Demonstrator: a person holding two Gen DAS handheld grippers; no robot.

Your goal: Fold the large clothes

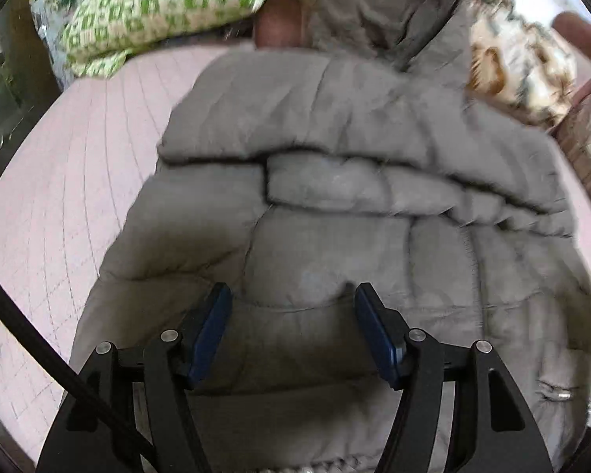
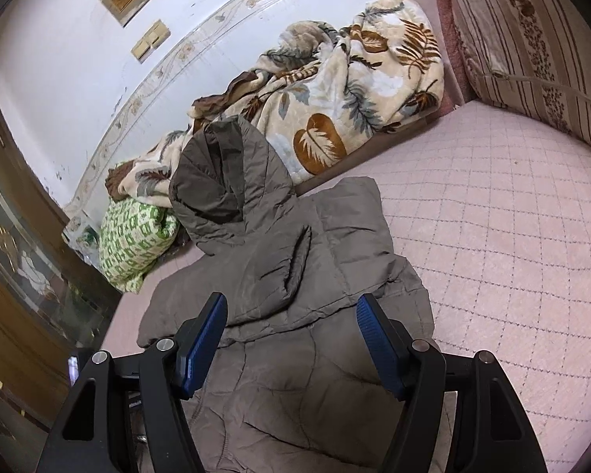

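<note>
Grey padded jacket (image 2: 295, 276) on bed (sleeves folded) | both grippers' fingers wide, empty

Jacket (image 2: 295, 315): grey-brown quilted cloth, puffy, matt with a faint sheen, stitched in panels; hood (image 2: 216, 173) has a darker lining. Bedcover (image 2: 512, 236) under the jacket: pale pink cloth, matt, diamond-stitched. Blanket (image 2: 335, 90) beyond the hood: plush fleece, leaf print. Pillow (image 2: 134, 236) left of the hood: green-and-white printed cloth. Cushion (image 2: 532, 51) far right of the jacket: striped woven fabric. Cabinet (image 2: 15, 276) left of the jacket: glossy varnished wood, glass panes. Gripper pads (image 2: 374, 339): blue ribbed rubbery plastic on matt black arms.
</note>
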